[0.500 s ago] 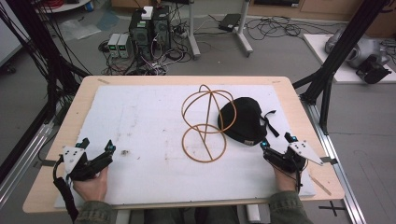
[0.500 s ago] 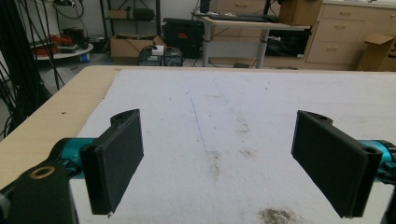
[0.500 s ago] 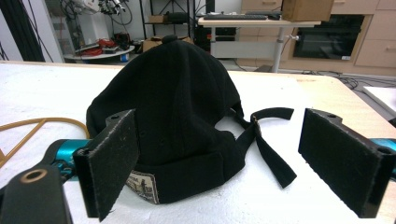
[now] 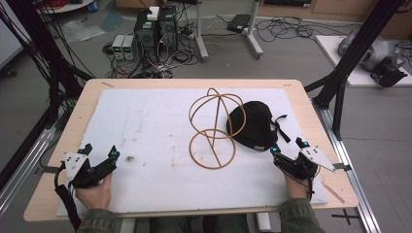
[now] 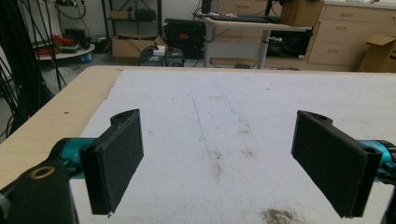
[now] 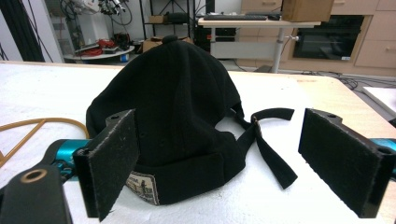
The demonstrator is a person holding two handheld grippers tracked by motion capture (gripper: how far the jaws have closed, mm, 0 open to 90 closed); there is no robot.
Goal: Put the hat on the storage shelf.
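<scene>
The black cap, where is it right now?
The cap lies on the right side of the table in the high view, beside the wire stand, just ahead of the open right gripper.

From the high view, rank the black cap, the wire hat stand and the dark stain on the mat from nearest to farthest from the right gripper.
Measured from the right gripper, whose fingers are open:
1. Black cap, just ahead and slightly to its left, strap trailing toward the gripper.
2. Wire hat stand, left of the cap at mid-table.
3. Dark stain, far across the mat by the left gripper.
</scene>
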